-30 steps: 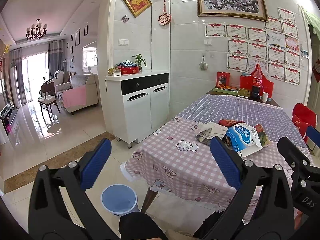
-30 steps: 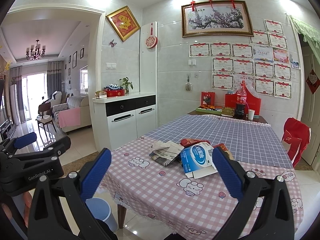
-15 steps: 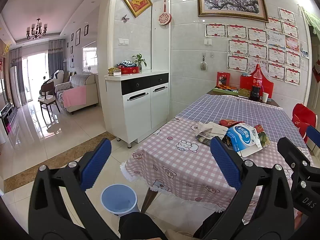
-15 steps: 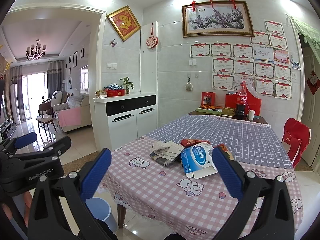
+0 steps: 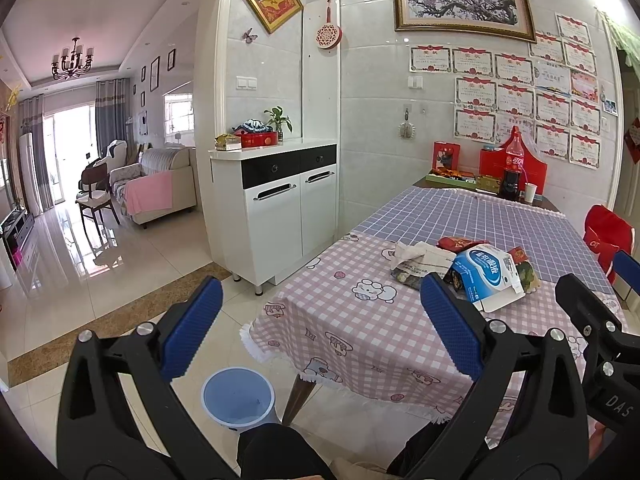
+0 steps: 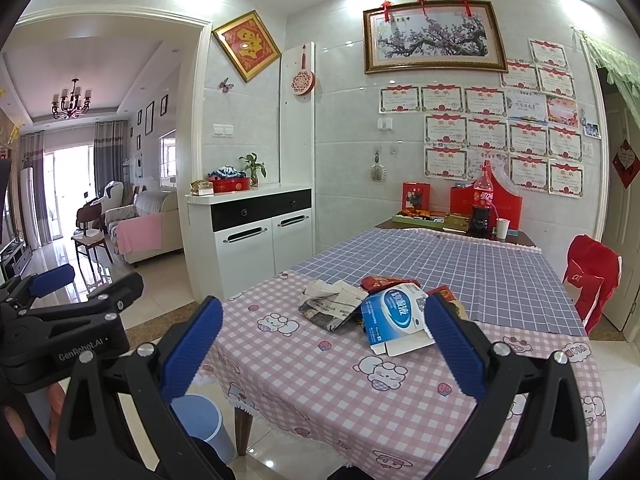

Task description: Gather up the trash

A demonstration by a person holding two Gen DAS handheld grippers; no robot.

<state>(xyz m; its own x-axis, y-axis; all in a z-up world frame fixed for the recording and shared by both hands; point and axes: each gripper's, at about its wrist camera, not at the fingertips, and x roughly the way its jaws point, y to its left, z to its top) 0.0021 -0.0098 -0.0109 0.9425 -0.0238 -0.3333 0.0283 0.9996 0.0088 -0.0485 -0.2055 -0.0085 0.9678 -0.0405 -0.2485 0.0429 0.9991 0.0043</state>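
A pile of trash lies on the pink checked tablecloth (image 6: 320,376): a blue and white box (image 6: 394,314) (image 5: 486,274), crumpled newspaper (image 6: 332,304) (image 5: 420,262) and red wrappers (image 6: 388,282) (image 5: 456,243). A light blue trash bin (image 5: 238,396) (image 6: 202,420) stands on the floor by the table's near left corner. My left gripper (image 5: 320,320) is open and empty, held over the bin and table edge. My right gripper (image 6: 324,336) is open and empty, short of the trash pile.
A white cabinet (image 5: 276,208) stands against the wall left of the table. A cola bottle (image 6: 482,200), a cup and red boxes sit at the table's far end. A chair with red cloth (image 6: 592,280) is at the right. The living room opens to the left.
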